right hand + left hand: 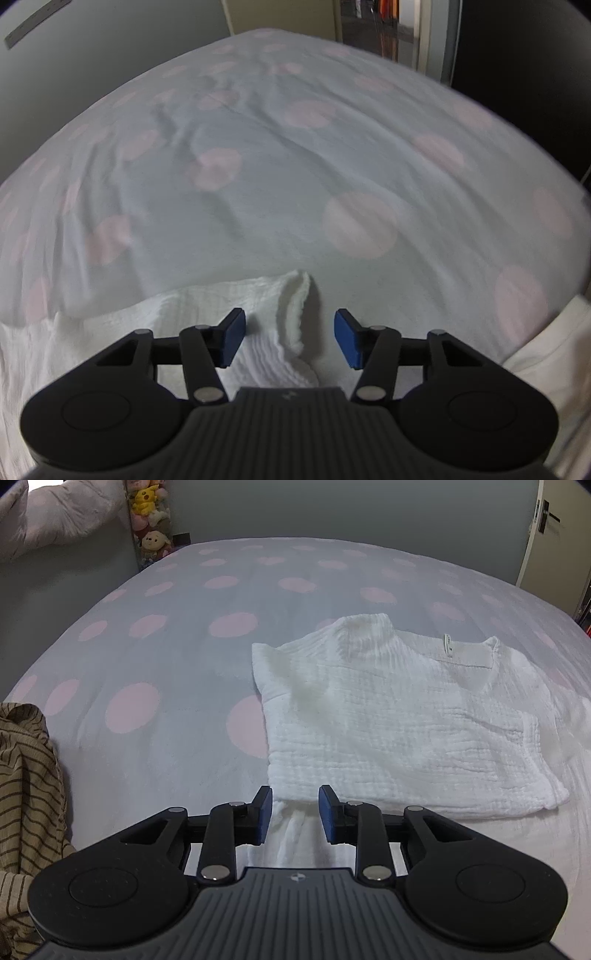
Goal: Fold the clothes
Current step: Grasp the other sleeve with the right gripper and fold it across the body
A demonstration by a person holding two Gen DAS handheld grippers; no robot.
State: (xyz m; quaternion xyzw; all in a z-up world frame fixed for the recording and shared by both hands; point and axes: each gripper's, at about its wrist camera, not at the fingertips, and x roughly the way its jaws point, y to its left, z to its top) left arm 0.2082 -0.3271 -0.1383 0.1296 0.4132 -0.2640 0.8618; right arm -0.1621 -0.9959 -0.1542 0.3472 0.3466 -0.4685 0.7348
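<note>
A white crinkled top lies flat on the grey bedspread with pink dots, its collar and label at the far side. My left gripper is at the top's near hem; its blue pads stand a little apart with a strip of white cloth between them, not pinched. In the right wrist view the same white top shows a raised fold. My right gripper is open over that fold, and neither pad touches it.
A beige garment with brown stripes is heaped at the left edge of the bed. Plush toys and a pale padded jacket are at the far left. A door is at the far right. Another white cloth lies at the right.
</note>
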